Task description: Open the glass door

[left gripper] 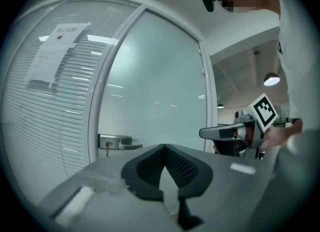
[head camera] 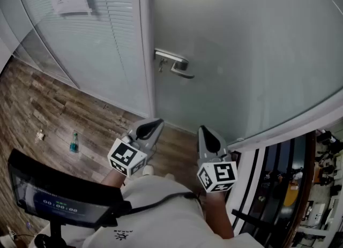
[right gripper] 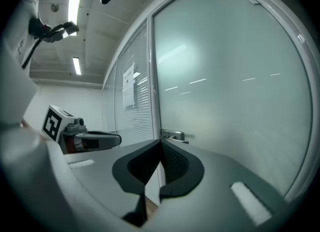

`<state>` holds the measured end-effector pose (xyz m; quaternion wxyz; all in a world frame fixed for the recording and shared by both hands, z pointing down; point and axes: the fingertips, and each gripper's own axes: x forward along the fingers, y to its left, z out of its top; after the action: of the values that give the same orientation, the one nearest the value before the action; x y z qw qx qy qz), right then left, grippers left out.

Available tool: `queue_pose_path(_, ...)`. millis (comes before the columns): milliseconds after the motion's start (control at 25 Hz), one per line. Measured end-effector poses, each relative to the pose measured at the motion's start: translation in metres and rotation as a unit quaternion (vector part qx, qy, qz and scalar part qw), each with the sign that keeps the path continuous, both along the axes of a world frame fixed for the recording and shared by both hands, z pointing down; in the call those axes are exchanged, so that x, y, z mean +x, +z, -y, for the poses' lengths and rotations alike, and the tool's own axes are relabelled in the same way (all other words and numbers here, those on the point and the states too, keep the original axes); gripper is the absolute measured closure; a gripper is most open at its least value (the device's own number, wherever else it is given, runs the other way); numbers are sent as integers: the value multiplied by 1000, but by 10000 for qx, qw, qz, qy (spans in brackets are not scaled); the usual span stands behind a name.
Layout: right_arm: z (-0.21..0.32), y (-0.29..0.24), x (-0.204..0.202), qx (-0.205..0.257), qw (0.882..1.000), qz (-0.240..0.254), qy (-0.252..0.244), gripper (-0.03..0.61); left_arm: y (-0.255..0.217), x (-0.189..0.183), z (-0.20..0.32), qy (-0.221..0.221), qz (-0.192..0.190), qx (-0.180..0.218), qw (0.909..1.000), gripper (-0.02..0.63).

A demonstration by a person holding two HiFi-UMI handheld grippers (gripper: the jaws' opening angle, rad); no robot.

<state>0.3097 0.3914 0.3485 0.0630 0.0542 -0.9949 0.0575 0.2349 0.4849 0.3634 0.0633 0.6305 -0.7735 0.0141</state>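
Hovering before glass door (head camera: 257, 54): left gripper (head camera: 154, 125), right gripper (head camera: 204, 131), fingers closed, empty; door handle (head camera: 175, 65) ahead, well apart.

I see the glass door (head camera: 246, 49) ahead of me: a frosted pane, upright, closed against its white frame (head camera: 146, 43). Its silver lever handle (head camera: 176, 64) sits level at the door's left edge, with nothing touching it.

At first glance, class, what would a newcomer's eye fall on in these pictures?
The frosted glass door fills the head view's upper right, its metal lever handle at its left edge. Below, the left gripper and right gripper point toward it side by side, both shut and empty.
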Motion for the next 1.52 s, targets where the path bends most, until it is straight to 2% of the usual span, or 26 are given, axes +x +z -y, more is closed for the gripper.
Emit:
queue_pose_path(280,-1,1,-3,20,10000,-22,-47,571,4,-2,-6,-28,-42,-58,10000,609)
queue_pose_path(520,17,11,27,-284,9993,23,-230,569,4,30,12,-102,9,-92,9999,609)
queue_pose_path(920,38,32,40,-508,9984,-75,-247,569,21,41,20,-225,-22,-319,9992,609)
queue_pose_path(1320,54,21,14,-343,9993,-124,-81,569,9,15,48,29,26,-233,9997,609)
queue_pose_path(1520,64,29,-22,-159,9995,-262,82,569,23,-20,66,310,-9,-257,9992,609)
